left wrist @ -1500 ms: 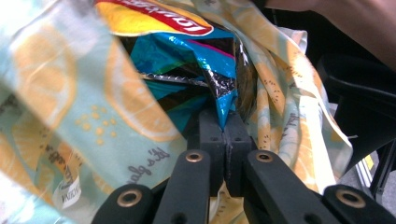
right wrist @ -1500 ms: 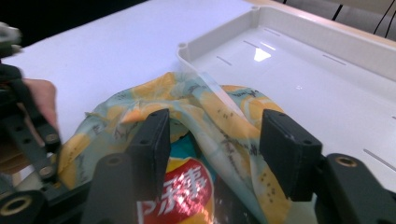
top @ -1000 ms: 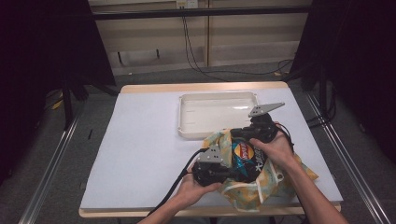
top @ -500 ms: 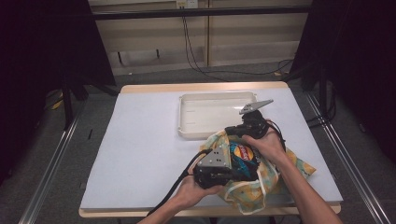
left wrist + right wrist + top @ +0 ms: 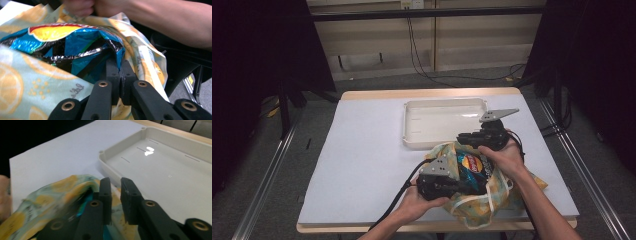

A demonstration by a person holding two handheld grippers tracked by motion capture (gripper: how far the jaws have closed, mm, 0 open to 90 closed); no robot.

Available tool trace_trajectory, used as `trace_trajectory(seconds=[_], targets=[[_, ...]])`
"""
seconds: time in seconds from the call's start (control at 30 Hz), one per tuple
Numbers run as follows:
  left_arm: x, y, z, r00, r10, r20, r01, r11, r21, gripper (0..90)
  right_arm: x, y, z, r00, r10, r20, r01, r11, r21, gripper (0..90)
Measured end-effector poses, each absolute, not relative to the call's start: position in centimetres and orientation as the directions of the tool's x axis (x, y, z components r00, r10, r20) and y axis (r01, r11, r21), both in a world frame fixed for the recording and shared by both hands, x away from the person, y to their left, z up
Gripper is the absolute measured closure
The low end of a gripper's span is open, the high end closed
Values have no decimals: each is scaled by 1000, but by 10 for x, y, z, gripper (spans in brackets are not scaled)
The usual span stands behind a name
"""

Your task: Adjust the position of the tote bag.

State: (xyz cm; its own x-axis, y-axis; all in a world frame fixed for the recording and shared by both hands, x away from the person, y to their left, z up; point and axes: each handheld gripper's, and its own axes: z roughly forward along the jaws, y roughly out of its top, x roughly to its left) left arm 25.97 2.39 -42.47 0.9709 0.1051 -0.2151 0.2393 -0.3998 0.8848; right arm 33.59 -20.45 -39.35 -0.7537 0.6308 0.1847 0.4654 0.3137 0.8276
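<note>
In the lower centre of the high view, a blue chip bag (image 5: 472,167) sits inside a lemon-print tote bag (image 5: 492,200), its long axis running from lower left toward upper right, logo end pointing at the white tray (image 5: 444,107) above it. The left gripper (image 5: 439,182) has its jaws pressed together, pinching the chip bag's crinkled foil edge (image 5: 117,53). The right gripper (image 5: 115,187), just above the tote's rim by the tray's corner, has just been opening; its jaws stand slightly apart with nothing between them.
</note>
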Motion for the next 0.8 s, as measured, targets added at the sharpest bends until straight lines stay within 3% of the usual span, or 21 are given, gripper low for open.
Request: trace_trajectory(seconds=[0.17,0.4,0.5,0.6,0.7,0.77,0.8], targets=[[267,30,-428,958,126,-257,286,-391,875,822,330,-204,-390,-762,622,180,468,337,817,593],[274,33,-430,947,160,-279,320,-379,868,755,333,-198,-395,-764,619,181,469,341,815,605],[277,32,-432,937,181,-299,347,-366,864,660,333,-197,-395,-760,624,182,470,334,817,607],[278,30,-433,929,193,-316,366,-358,859,660,333,-198,-395,-756,630,180,470,331,818,609],[281,27,-435,917,220,-333,392,-347,852,602,333,-199,-395,-752,634,179,472,330,817,606],[281,26,-436,912,244,-330,400,-347,848,630,333,-198,-395,-752,635,178,473,331,817,606],[282,26,-436,913,242,-328,398,-351,848,695,334,-198,-396,-753,633,181,473,329,817,606]])
